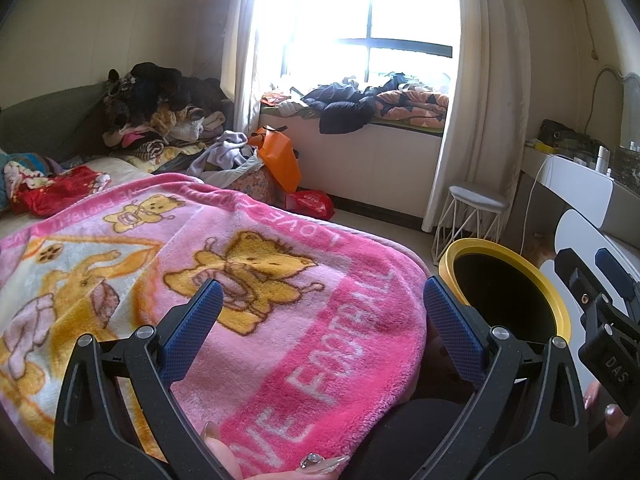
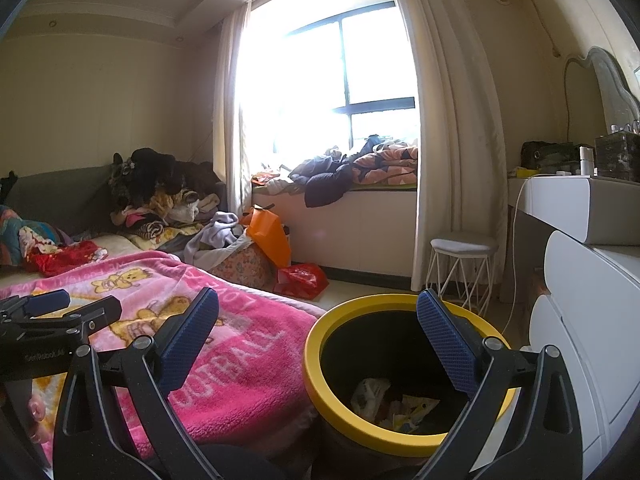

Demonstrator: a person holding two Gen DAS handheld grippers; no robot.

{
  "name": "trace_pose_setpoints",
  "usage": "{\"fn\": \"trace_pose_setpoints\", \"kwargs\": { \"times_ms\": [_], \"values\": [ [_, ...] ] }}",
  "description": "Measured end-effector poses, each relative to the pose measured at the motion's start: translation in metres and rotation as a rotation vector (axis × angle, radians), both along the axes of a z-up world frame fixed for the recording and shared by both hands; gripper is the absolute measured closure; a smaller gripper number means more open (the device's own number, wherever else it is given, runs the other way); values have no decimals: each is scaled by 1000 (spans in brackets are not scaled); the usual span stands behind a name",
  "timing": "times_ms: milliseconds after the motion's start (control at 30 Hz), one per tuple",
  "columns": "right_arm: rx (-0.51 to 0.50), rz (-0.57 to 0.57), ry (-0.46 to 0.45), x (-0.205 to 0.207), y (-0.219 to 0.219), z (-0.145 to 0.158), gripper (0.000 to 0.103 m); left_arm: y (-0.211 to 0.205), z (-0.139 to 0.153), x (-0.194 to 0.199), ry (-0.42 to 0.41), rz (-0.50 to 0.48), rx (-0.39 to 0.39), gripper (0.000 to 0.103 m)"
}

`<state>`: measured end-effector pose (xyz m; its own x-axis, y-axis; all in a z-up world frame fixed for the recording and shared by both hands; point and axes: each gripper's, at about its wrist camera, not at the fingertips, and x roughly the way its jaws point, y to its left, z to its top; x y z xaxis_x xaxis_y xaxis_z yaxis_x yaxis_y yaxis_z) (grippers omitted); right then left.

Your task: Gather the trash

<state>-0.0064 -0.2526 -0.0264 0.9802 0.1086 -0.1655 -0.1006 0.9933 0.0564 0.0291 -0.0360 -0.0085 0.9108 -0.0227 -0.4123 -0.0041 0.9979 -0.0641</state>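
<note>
One yellow-rimmed bin (image 2: 316, 364) sits at lower centre of the right wrist view, with at least three crumpled wrappers (image 2: 370, 394) inside. One pink blanket (image 1: 280, 272), one white stool (image 2: 462, 268), one orange bag (image 2: 270, 234), one red bag (image 2: 302, 278), two curtains (image 2: 452, 120).

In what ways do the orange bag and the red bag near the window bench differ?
The orange bag stands up, leaning on the pile of laundry; the red bag lies crumpled on the floor. The orange bag looks stiff with flat sides, while the red bag looks soft and shiny. The orange bag sits higher and nearer the bed than the red bag. Both are between the bed and the window bench.
</note>
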Motion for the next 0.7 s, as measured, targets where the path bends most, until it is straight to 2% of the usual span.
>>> {"fn": "trace_pose_setpoints", "kwargs": {
  "times_ms": [700],
  "values": [
    [8,-16,-8,3,-4,2,6,-1,-1,2,12,6,-7,11]
  ]
}}
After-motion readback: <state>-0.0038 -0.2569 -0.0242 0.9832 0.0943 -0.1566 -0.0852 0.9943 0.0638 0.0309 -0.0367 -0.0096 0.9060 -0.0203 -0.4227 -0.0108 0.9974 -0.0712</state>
